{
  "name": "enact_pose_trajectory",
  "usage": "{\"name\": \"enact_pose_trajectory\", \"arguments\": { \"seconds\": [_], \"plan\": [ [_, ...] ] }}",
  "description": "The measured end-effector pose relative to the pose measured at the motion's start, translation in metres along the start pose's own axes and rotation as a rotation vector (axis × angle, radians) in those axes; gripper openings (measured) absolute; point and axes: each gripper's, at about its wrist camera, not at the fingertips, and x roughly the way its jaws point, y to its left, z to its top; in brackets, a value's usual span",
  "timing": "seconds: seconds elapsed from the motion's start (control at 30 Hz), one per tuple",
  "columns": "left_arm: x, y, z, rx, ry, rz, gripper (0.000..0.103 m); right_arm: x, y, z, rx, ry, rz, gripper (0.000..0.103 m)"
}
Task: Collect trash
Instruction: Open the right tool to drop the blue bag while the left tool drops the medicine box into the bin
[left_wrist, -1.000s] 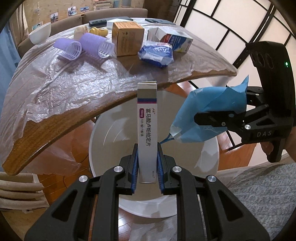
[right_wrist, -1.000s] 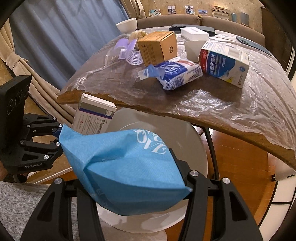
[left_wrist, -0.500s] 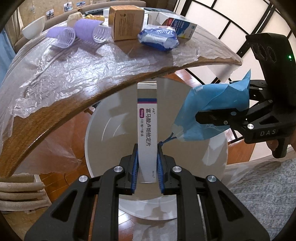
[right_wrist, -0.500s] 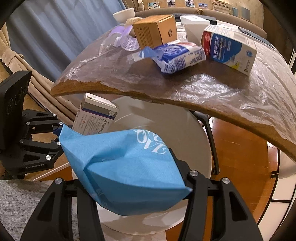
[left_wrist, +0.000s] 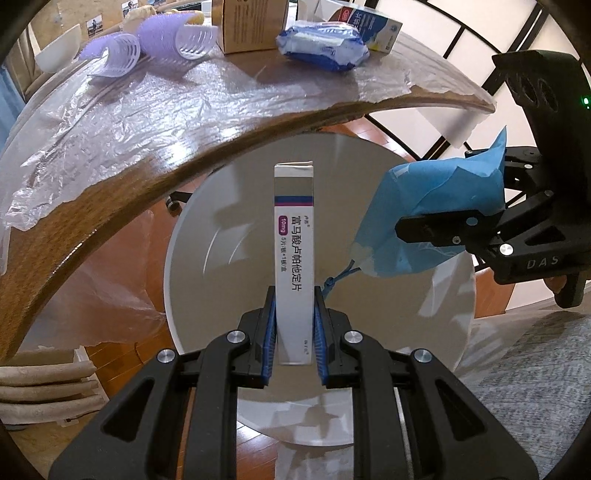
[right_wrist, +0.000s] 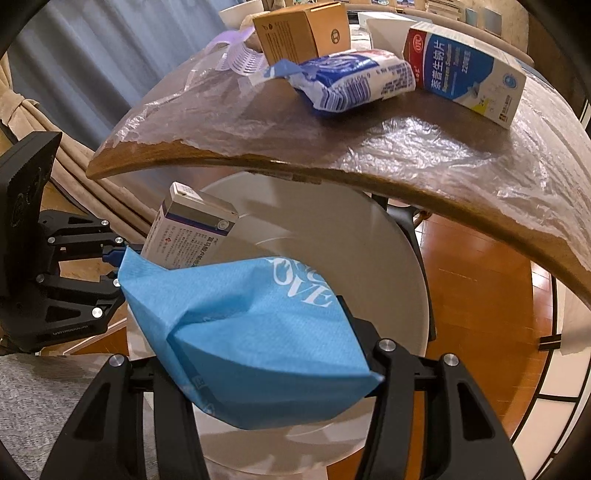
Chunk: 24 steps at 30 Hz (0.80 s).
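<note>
My left gripper (left_wrist: 294, 321) is shut on a narrow white medicine box (left_wrist: 294, 243) with a purple band, held upright over a round white bin (left_wrist: 229, 266) on the floor. My right gripper (right_wrist: 258, 354) is shut on a crumpled blue fabric pouch (right_wrist: 251, 332) with white lettering, also over the white bin (right_wrist: 351, 251). In the left wrist view the right gripper (left_wrist: 424, 229) and its blue pouch (left_wrist: 436, 210) hang to the right of the box. In the right wrist view the medicine box (right_wrist: 188, 229) and left gripper (right_wrist: 110, 258) sit to the left, behind the pouch.
A wooden table (left_wrist: 110, 206) covered in clear plastic film overhangs the bin. On it lie a blue-white packet (right_wrist: 351, 81), a blue-white carton (right_wrist: 465, 70), a brown cardboard box (right_wrist: 303, 29), purple hair rollers (left_wrist: 155, 40) and a white bowl (left_wrist: 59, 48). Grey carpet (left_wrist: 535, 369) lies at right.
Both grippers have sunk lower toward the white bin, still holding the box and the pouch. The table edge now sits higher in both views.
</note>
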Motion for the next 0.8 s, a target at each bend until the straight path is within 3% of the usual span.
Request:
{"name": "enact_pose_trajectory", "arguments": {
  "seconds": [0.8],
  "plan": [
    [0.061, -0.024, 0.015, 0.013, 0.066, 0.027, 0.020, 0.035, -0.001, 0.001, 0.004, 0.051, -0.029, 0.052]
  ]
}}
